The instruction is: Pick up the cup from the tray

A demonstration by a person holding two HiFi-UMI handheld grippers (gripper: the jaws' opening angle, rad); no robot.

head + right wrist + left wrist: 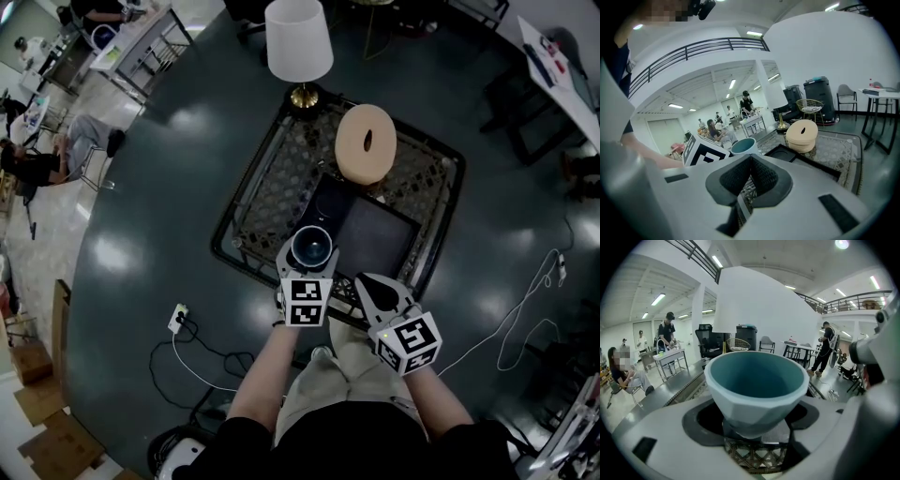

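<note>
Your left gripper [757, 427] clamps the teal cup [757, 385] low at its base so it sits upright over the tray [272, 187]'s near edge, while your right gripper [750, 180], pinched together and empty, hangs clear alongside.

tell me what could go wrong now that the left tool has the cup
1. The left tool grips the cup low, near its narrow base, so the wide top could tip.
2. The right tool, shut and empty, sits close beside it; a bump might jolt the cup.
3. The lamp and beige ring stand ahead of it; a forward swing could hit them.
</note>
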